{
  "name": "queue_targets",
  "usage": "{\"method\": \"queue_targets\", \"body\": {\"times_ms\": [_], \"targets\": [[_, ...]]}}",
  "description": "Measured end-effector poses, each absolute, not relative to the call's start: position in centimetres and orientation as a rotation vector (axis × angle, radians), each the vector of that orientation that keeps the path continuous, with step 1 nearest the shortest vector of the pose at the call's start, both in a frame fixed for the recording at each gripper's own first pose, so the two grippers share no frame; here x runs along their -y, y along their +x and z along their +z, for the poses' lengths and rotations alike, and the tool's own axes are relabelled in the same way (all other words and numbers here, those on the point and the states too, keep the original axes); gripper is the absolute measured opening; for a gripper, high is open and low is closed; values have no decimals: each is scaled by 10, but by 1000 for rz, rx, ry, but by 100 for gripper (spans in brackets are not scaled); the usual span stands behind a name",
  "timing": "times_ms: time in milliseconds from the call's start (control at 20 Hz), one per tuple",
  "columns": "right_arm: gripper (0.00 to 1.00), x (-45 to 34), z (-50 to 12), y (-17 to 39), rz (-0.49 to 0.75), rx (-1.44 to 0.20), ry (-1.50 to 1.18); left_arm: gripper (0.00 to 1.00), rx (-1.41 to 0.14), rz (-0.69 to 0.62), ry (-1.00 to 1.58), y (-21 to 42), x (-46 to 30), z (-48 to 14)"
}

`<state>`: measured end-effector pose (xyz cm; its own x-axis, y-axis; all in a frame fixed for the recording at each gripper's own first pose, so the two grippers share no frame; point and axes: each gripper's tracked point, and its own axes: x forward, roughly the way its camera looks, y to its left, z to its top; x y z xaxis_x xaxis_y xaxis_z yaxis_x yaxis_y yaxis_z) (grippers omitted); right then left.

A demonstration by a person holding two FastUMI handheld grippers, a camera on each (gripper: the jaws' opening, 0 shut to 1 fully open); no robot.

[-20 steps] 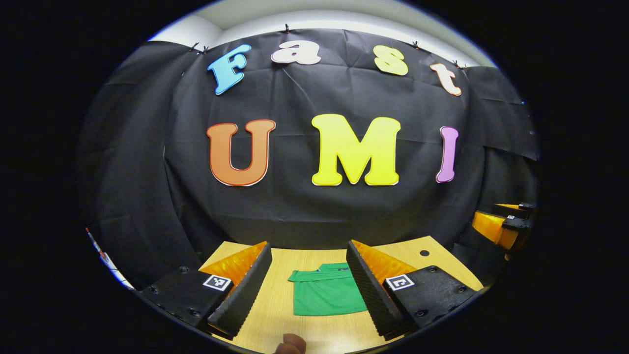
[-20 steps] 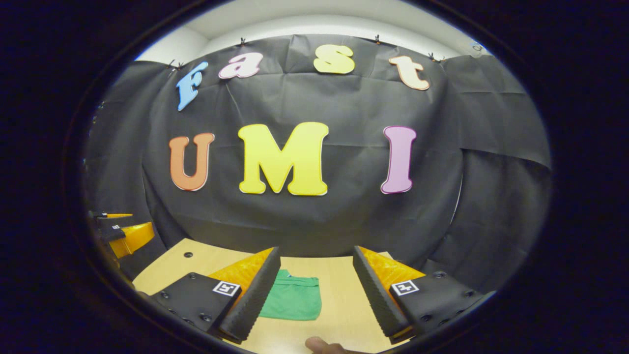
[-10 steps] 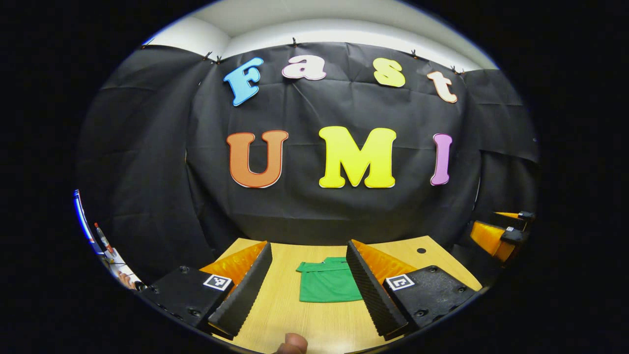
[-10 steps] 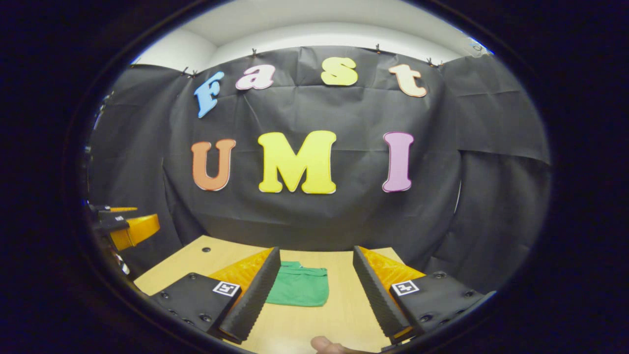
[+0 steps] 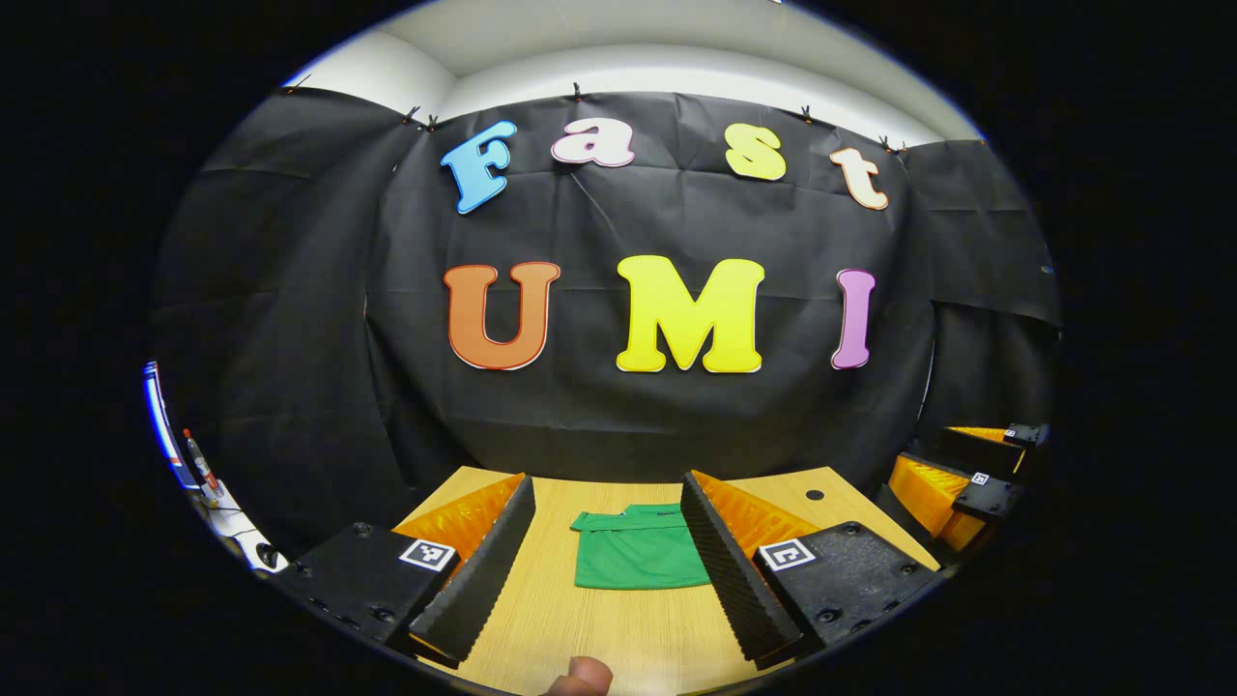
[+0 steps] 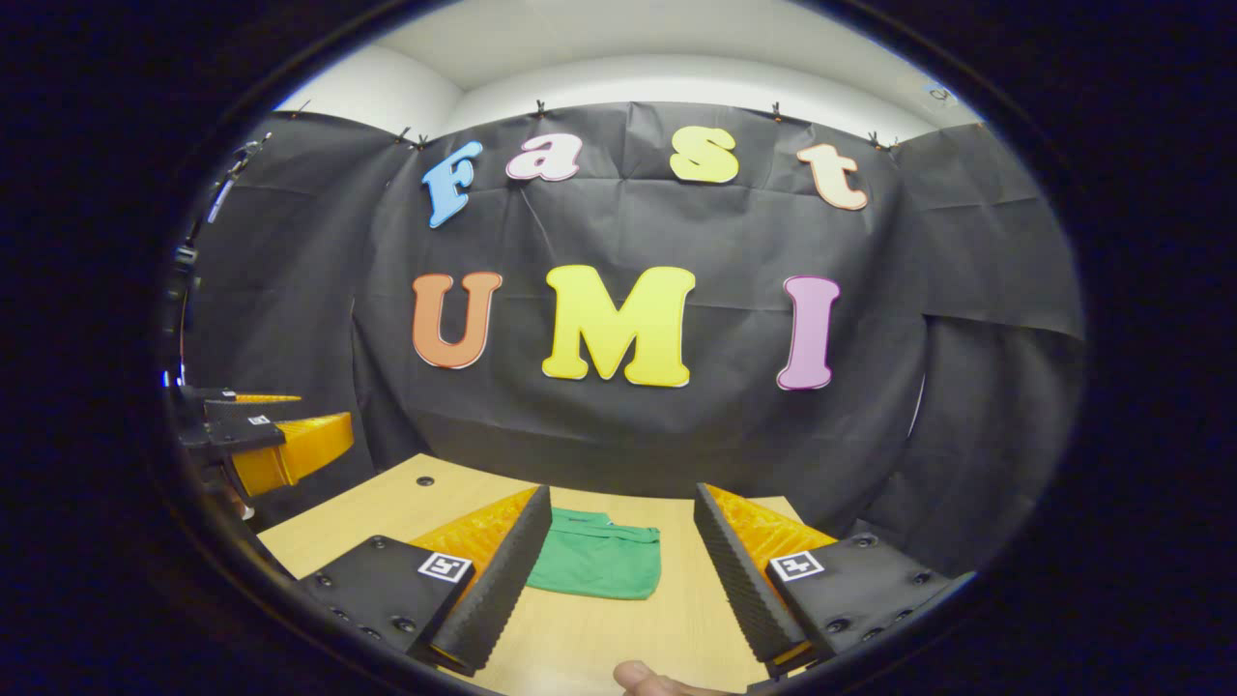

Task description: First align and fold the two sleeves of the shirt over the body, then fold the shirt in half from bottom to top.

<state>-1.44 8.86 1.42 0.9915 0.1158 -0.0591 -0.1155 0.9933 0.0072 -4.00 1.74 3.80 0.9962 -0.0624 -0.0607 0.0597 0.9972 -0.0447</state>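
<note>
**Both grippers held back and apart above the folded shirt**

Little changed over the last second. In the left gripper view, drifted slightly: booth wall shifted a touch lower, a sliver of cluttered floor revealed at the far left edge, and the other gripper brought a little further into the right edge than before. In the right gripper view, swung a little too: more of the worktop's left corner exposed, the other gripper shown larger at the left edge. Shirt left in the same folded shape throughout.

Left gripper [image 5: 607, 561] held above the near edge of the worktop [image 5: 618, 638], fingers spread wide, nothing between them. Green shirt [image 5: 638, 558] seen lying flat on the worktop as a compact rectangle, collar edge toward the booth wall, well ahead of the fingertips and in the gap between them, its right edge hidden behind the right finger. Not touched. Right gripper [image 5: 952, 483] seen off to the right, beyond the worktop edge.

Right gripper [image 6: 618, 561] likewise held with fingers wide apart and empty. Shirt [image 6: 599, 565] seen ahead, left of centre in the gap, its left edge hidden behind the left finger. Left gripper [image 6: 271, 445] seen at the left edge, clear of the worktop [image 6: 599, 638]. A fingertip [image 6: 643, 679] of the holding hand seen at the bottom edge.
</note>
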Motion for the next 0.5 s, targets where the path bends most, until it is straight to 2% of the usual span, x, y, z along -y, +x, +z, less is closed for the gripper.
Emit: {"method": "queue_targets", "body": {"times_ms": [450, 500], "targets": [[96, -99, 20, -11, 145, -49, -16, 98, -60, -68, -62, -33, -17, 39], [96, -100, 19, -10, 149, -49, -20, 100, -64, -67, -61, -32, -18, 38]]}}
